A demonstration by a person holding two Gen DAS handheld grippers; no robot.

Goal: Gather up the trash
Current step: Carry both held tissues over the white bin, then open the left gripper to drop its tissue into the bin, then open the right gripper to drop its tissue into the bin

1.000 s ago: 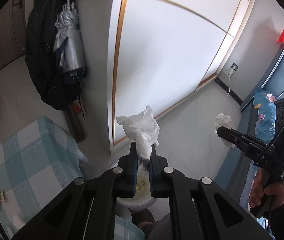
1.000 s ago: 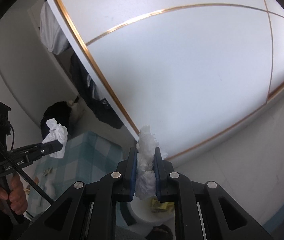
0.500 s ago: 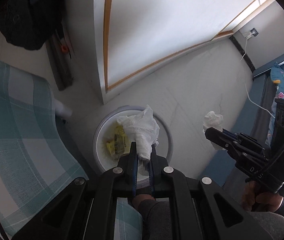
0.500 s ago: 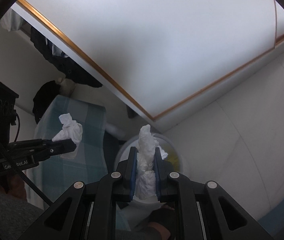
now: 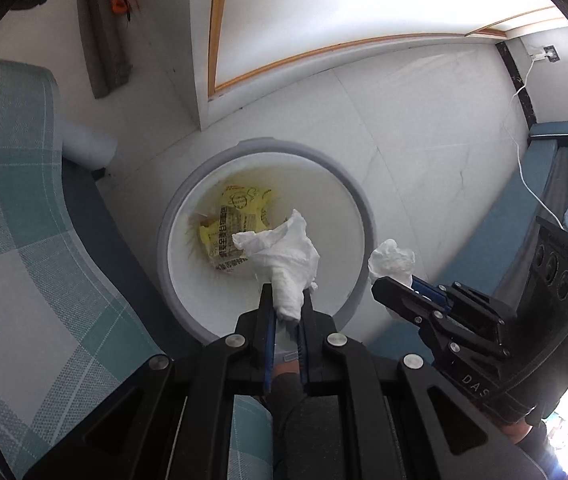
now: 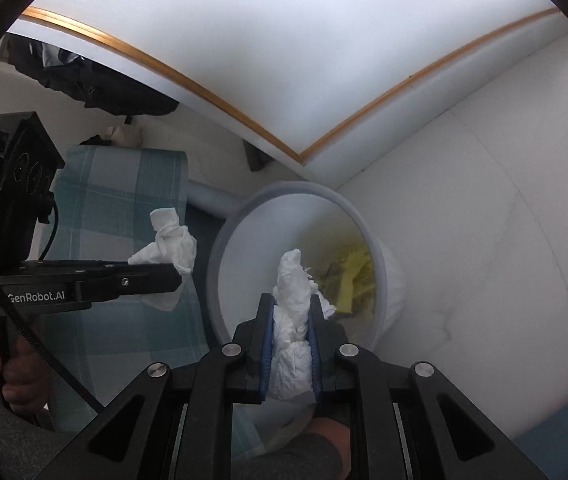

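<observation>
My left gripper point(image 5: 286, 300) is shut on a crumpled white tissue point(image 5: 284, 260) and holds it above the near side of a round white trash bin point(image 5: 358, 212). The bin has a yellow wrapper point(image 5: 236, 220) at its bottom. My right gripper point(image 6: 291, 304) is shut on a second white tissue point(image 6: 292, 316), above the bin's point(image 6: 220, 248) near edge. In the left wrist view the right gripper point(image 5: 388, 284) with its tissue point(image 5: 392, 258) is just right of the bin's rim. In the right wrist view the left gripper point(image 6: 172, 272) with its tissue point(image 6: 172, 240) is left of the bin.
A teal checked cushion or seat point(image 5: 12, 220) lies left of the bin. A white wardrobe with a gold trim point(image 5: 324, 12) stands behind it. A blue bed point(image 5: 556, 184) with a white cable point(image 5: 524, 152) is at the right. The floor is pale tile.
Both grippers have tilted down and moved over the bin, still holding their tissues. The bin now fills the middle of both views and the right gripper has come closer to the left one.
</observation>
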